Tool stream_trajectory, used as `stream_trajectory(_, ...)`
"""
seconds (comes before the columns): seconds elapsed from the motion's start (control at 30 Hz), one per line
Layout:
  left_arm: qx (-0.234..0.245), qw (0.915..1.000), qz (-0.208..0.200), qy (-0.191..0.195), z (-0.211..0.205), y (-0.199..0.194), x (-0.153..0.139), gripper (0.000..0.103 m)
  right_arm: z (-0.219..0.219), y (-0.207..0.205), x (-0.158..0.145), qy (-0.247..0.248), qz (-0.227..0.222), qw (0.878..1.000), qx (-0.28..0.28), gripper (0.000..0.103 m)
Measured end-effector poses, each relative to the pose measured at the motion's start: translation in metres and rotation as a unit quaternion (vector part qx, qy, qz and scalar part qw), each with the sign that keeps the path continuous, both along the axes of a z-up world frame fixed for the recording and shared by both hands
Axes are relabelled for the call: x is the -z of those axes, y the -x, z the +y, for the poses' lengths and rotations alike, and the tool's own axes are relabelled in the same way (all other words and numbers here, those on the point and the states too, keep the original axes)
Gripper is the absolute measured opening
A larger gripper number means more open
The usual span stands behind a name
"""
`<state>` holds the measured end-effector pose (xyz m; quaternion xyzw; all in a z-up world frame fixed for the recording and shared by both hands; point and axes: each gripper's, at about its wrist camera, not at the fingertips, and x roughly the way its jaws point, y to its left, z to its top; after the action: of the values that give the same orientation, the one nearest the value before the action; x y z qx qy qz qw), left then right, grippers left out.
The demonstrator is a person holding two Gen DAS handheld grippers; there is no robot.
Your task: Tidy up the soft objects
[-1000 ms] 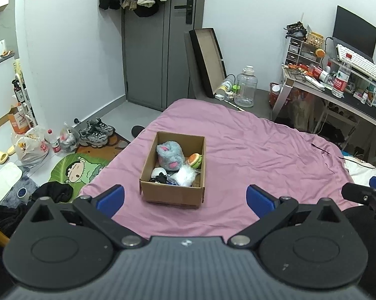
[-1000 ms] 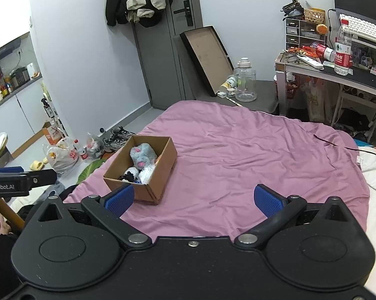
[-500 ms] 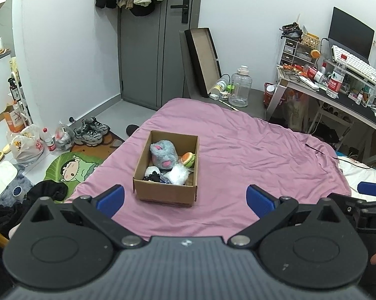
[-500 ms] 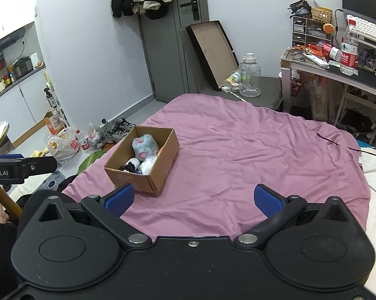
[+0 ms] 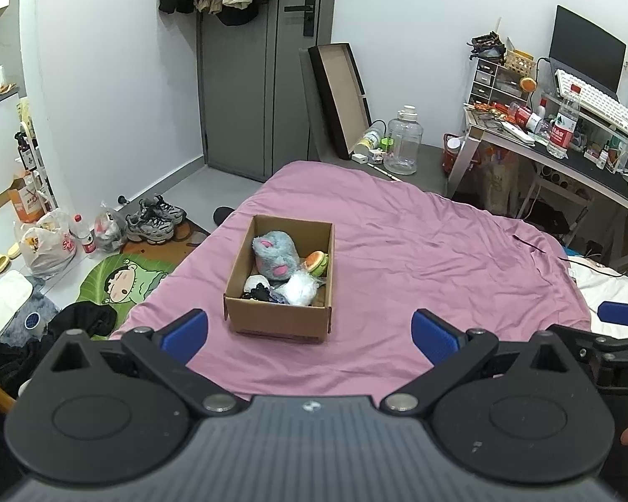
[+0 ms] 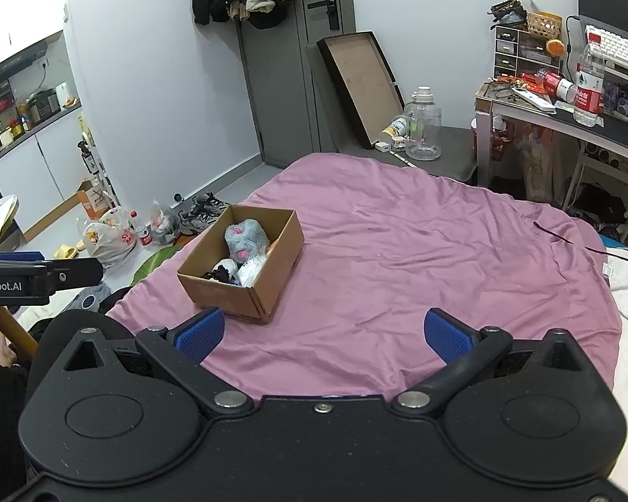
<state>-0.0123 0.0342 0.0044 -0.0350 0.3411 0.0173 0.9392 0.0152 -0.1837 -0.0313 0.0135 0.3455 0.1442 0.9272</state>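
Observation:
A cardboard box [image 5: 278, 318] stands on the pink bedspread [image 5: 418, 267] near its left edge; it also shows in the right wrist view [image 6: 268, 293]. Inside lie a grey-blue plush with pink spots [image 5: 274, 253], a small burger-like toy [image 5: 317, 261], a white fluffy piece [image 5: 299, 288] and a black item [image 5: 255, 293]. My left gripper [image 5: 310, 332] is open and empty, held back from the box's near side. My right gripper [image 6: 324, 332] is open and empty, to the right of the box.
The bedspread [image 6: 418, 259] is bare to the right of the box. Shoes [image 5: 155, 219], plastic bags [image 5: 46, 242] and a green mat [image 5: 121, 278] lie on the floor left of the bed. A cluttered desk [image 5: 565, 154] stands at right, a water jug [image 5: 402, 142] behind the bed.
Both grippers have pulled back and risen a little from the bed, so the box looks slightly farther off. Both stay open and empty. The box's contents have not moved.

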Motion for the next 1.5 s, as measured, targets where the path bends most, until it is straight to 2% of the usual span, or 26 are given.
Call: stream_trajectory(1.5,-0.002,1.0000,0.002,0.001,0.0022,0.0005,0.0022,0.103,-0.0090,-0.0056,0.0024,0.001,0.004,1.000,0.010,0.103)
